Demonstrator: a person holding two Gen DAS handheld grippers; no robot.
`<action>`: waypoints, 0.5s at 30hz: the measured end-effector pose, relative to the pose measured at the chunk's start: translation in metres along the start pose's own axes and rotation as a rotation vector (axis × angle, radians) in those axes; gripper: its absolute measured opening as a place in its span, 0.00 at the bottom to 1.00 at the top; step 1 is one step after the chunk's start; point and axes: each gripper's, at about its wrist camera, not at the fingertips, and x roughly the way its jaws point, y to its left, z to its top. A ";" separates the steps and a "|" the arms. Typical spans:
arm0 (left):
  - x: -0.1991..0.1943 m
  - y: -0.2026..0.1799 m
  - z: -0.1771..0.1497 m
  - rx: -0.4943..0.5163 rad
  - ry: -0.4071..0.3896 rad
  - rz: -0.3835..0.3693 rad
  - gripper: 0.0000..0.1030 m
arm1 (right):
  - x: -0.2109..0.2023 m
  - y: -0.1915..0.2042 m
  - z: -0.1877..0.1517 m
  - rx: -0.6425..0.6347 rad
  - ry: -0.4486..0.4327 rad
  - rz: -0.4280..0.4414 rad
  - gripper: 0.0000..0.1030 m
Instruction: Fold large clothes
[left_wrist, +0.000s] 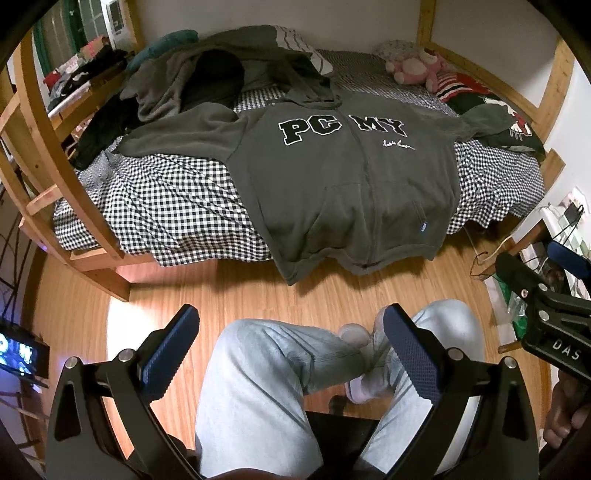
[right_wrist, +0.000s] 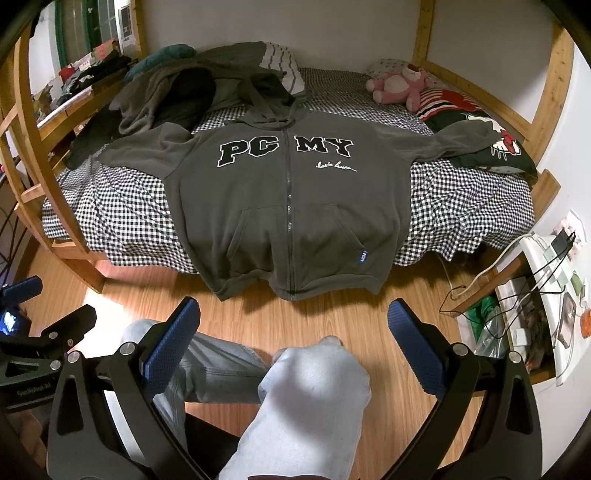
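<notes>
Your left gripper and right gripper both hang wide apart, holding nothing, above your knees and well short of the bed. The grey zip hoodie lies front-up and spread flat across the checked sheet, hem drooping over the edge. Its left cuff disappears into the clothes pile; the small script under "PC MY" is unreadable.

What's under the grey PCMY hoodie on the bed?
The hoodie lies flat on the black-and-white checked sheet, which shows on both sides. Its hem hangs over the bed edge above the wood floor. Anything beneath its body is covered.
</notes>
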 end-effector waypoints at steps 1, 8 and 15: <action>0.001 0.000 0.000 0.000 0.002 -0.002 0.95 | 0.000 0.000 0.000 0.000 0.000 0.001 0.97; 0.001 -0.003 -0.001 0.016 0.001 0.003 0.95 | 0.001 0.001 0.000 -0.001 0.000 -0.001 0.97; 0.001 -0.004 -0.001 0.015 0.000 0.004 0.95 | 0.001 0.000 -0.001 0.001 0.002 0.000 0.97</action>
